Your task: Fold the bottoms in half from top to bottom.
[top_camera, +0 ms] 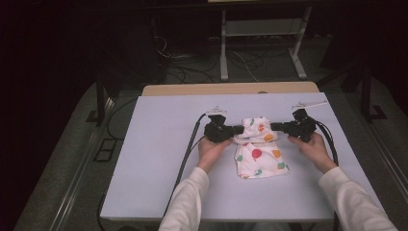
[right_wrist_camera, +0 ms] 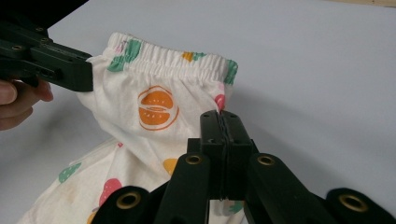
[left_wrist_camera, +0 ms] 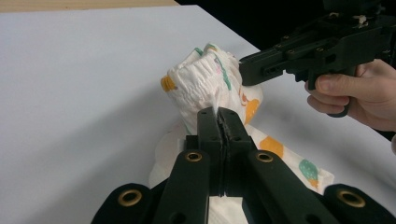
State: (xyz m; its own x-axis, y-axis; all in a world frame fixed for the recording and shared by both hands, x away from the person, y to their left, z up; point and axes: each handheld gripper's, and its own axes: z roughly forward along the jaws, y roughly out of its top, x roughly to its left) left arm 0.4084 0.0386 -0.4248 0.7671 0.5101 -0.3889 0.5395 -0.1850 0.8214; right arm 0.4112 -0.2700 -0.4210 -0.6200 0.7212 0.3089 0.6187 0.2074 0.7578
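Shorts (top_camera: 259, 147) lying mid-table (top_camera: 159, 144), waistband lifting between my tools. High view: plenty of bare room around, edges far. Left gripper view: left gripper (left_wrist_camera: 219, 114) clamping fabric. Right gripper view: right gripper (right_wrist_camera: 220, 116) clamping hem; I'm judging even tension best for folding.

One printed garment (top_camera: 260, 154), two grippers (top_camera: 239, 129) (top_camera: 273, 126), one table (top_camera: 159, 144)

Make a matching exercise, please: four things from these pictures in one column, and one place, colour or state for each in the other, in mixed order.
1. left gripper
2. right gripper
3. shorts
4. table

a. white with coloured fruit prints
b. pale, plain surface
c. shut on the shorts' left edge in the high view
d. shut on the shorts' right edge in the high view

Pairs: 1-c, 2-d, 3-a, 4-b
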